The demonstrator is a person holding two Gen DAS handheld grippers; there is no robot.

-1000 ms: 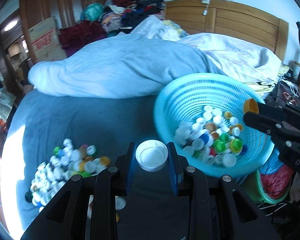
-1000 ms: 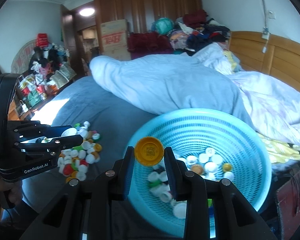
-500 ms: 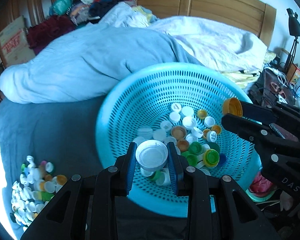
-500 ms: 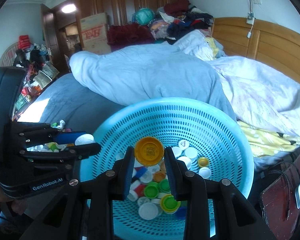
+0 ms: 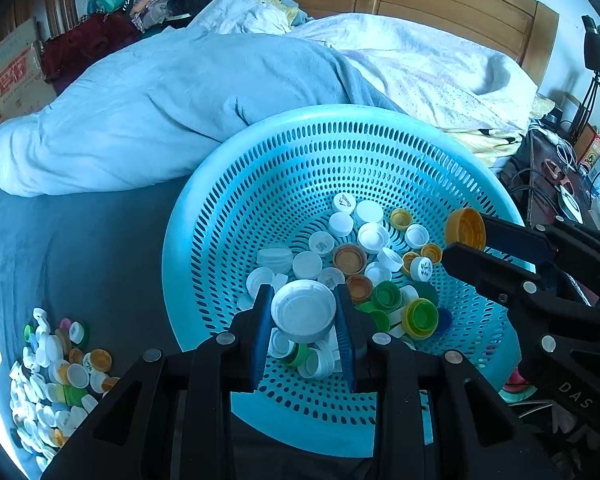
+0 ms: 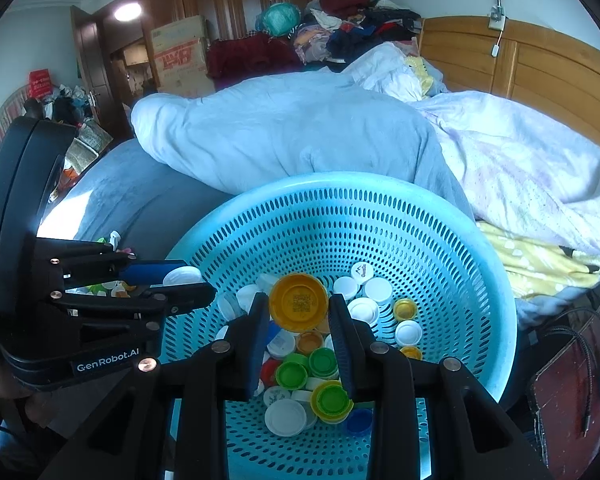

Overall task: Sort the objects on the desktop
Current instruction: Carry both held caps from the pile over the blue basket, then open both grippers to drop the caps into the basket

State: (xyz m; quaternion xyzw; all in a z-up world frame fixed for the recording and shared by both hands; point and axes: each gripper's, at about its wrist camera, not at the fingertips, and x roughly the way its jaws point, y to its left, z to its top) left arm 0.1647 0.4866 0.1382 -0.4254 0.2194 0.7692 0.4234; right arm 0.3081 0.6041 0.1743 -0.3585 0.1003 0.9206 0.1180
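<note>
On the left, a heap of loose caps (image 5: 56, 376) waits on the bed (image 5: 80, 248), well apart from the basket (image 5: 228, 216). A second ago the left claw (image 5: 303, 322) hung over bare bedding; now it is over the basket's near side, clenched on a white cap (image 5: 303, 314). To the right, the right claw (image 6: 299, 314), grasping an orange cap (image 6: 298, 302), has moved from the rim to above the caps inside. Both look ready to drop.
</note>
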